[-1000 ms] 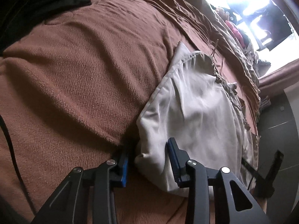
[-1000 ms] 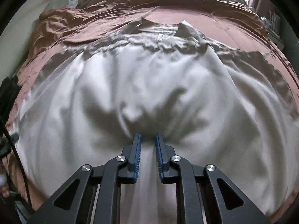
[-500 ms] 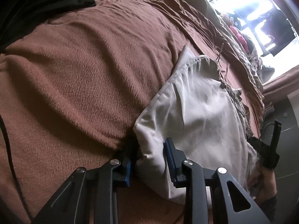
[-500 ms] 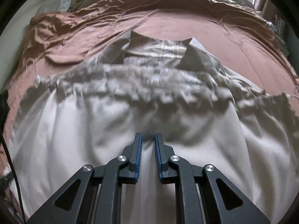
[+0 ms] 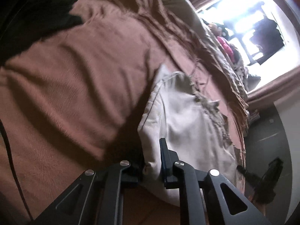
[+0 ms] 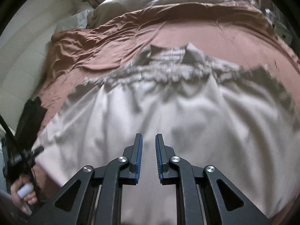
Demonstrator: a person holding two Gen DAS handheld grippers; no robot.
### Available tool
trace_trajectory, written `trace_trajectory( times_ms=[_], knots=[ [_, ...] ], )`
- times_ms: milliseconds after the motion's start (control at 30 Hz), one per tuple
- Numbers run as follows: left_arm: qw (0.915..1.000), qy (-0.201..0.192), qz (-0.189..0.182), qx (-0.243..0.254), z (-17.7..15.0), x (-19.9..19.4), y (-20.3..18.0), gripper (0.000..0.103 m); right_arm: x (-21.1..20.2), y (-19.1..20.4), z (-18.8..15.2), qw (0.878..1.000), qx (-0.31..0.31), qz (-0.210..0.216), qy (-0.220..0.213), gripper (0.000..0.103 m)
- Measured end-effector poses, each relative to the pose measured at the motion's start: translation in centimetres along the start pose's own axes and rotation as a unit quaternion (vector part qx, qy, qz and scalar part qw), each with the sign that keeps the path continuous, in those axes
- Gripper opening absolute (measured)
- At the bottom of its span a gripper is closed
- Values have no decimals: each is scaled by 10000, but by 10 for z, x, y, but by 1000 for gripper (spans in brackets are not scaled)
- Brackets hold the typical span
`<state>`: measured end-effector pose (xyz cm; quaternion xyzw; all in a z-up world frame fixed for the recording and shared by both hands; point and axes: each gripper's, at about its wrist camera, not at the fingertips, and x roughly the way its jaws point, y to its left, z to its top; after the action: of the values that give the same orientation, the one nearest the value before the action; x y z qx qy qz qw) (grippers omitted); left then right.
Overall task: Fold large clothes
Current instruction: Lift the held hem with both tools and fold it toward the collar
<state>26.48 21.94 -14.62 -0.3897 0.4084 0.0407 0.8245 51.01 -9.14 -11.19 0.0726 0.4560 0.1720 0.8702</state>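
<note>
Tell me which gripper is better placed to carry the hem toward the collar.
Right, probably. The right gripper is clamped on the cream garment mid-hem, facing the collar. The left gripper, jaws closing, has only a side edge.

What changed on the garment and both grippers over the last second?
The left hand-held gripper is closing its jaws on the garment edge, which was loosely between them a second ago. In the right view, the garment has drawn toward the camera, baring more brown blanket beyond the collar. The right hand-held gripper stayed shut on the cloth; the blanket stayed put.
</note>
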Motion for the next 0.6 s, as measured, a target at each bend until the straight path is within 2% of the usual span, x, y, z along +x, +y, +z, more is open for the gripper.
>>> trace_trajectory(
  times_ms=[300, 467, 600],
  knots=[
    [9946, -329, -809, 563, 13, -39, -78, 9, -8, -12, -74, 9989, 345, 162, 260, 11],
    [9872, -466, -1259, 865, 14, -58, -129, 7, 2, -18, -90, 9983, 393, 165, 402, 11],
    [9823, -453, -1367, 1199, 10, -63, -169, 6, 11, -25, -96, 9982, 416, 175, 401, 11]
  ],
)
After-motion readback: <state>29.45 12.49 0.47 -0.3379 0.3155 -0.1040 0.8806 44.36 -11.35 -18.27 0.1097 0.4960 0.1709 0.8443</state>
